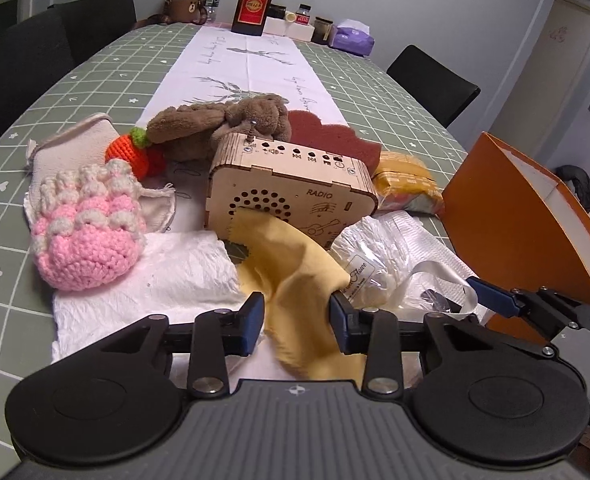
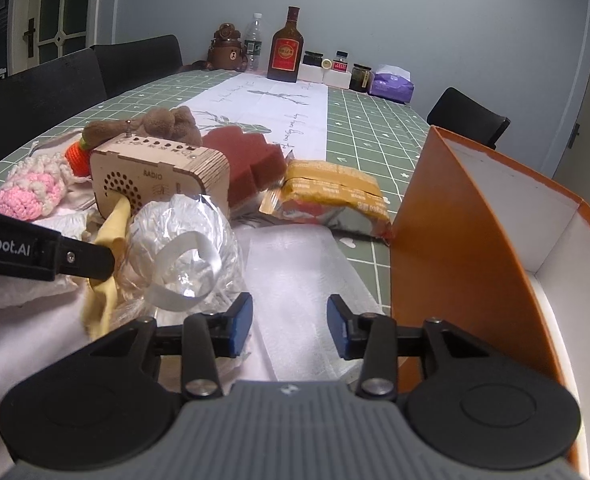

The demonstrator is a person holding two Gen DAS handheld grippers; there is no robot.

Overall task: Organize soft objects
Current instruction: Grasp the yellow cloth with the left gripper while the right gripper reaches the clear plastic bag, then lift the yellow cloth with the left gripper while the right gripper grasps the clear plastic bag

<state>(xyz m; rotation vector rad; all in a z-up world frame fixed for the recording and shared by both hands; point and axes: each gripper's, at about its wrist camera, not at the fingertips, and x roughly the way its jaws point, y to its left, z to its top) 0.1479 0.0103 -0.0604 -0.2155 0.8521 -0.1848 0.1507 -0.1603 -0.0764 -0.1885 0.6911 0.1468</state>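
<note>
My left gripper (image 1: 297,320) is shut on a yellow cloth (image 1: 295,264) that drapes from the front of a wooden radio (image 1: 291,188) down between its blue pads. To its left lie a pink crochet piece (image 1: 87,232), an orange knitted carrot (image 1: 129,154) and a brown plush rabbit (image 1: 231,120). My right gripper (image 2: 291,326) stands open over a white foam sheet (image 2: 295,264) with nothing between its fingers. An open orange box (image 2: 475,220) stands close on its right. A clear plastic bag (image 2: 183,240) with a white ribbon lies between the two grippers.
A maroon sponge (image 2: 251,160) and a yellow packaged sponge (image 2: 331,188) lie behind the radio. A beige pouch (image 1: 75,140) and crumpled white paper (image 1: 167,276) sit at the left. Bottles, jars and a tissue pack (image 2: 391,84) line the table's far end. Black chairs surround the table.
</note>
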